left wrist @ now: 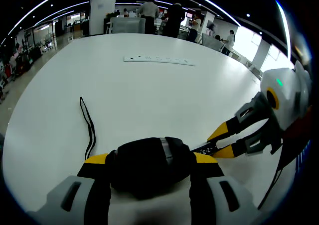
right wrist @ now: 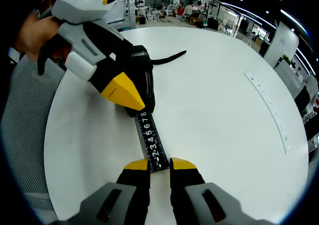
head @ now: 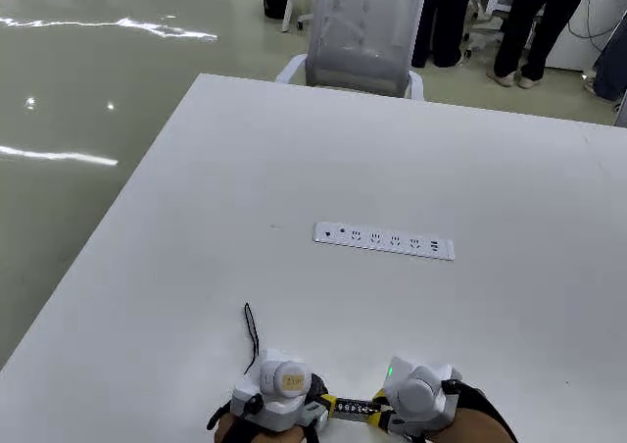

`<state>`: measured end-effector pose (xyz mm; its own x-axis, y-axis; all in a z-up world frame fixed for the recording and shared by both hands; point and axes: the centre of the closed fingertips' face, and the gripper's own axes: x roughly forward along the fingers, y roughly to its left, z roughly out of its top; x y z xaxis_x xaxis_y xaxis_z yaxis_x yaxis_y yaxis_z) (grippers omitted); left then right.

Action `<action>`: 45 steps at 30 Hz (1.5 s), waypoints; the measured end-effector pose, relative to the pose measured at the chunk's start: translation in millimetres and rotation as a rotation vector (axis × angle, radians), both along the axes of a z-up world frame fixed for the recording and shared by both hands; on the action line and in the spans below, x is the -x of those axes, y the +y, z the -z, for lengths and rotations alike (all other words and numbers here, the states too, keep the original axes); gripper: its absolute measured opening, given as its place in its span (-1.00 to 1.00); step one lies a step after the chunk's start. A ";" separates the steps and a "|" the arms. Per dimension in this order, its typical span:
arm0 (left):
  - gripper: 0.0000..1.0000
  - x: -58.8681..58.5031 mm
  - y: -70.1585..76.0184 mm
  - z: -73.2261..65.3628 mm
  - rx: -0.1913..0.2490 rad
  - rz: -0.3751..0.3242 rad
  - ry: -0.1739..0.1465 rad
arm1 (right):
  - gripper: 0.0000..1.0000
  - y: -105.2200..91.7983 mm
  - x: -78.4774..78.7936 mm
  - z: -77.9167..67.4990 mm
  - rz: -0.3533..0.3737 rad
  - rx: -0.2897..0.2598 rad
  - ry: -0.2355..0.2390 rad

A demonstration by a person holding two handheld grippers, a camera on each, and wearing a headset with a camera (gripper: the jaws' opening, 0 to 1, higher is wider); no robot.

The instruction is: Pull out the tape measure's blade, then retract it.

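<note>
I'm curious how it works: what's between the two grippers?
A short stretch of numbered blade, running from the case in the left gripper to the jaws of the right gripper; the right gripper view shows it.

1. Your left tongs (left wrist: 151, 159) are squeezed tight around the tape measure (left wrist: 149, 172).
2. Your right tongs (right wrist: 159, 165) pinch the end of the blade (right wrist: 151, 140).
3. Both tongs sit low, close together, tips facing each other.
</note>
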<state>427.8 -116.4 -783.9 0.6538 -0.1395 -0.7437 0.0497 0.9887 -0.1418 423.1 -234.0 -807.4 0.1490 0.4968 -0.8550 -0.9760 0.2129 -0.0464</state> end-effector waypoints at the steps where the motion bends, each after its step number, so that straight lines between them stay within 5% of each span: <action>1: 0.22 0.1 0.0 0.0 0.000 0.000 0.000 | -0.75 0.7 -0.1 -0.2 -0.001 0.000 0.000; 45: 0.22 -2.0 -0.1 -0.8 0.009 -0.004 -0.002 | -0.74 18.2 -0.2 0.2 -0.019 -0.006 0.010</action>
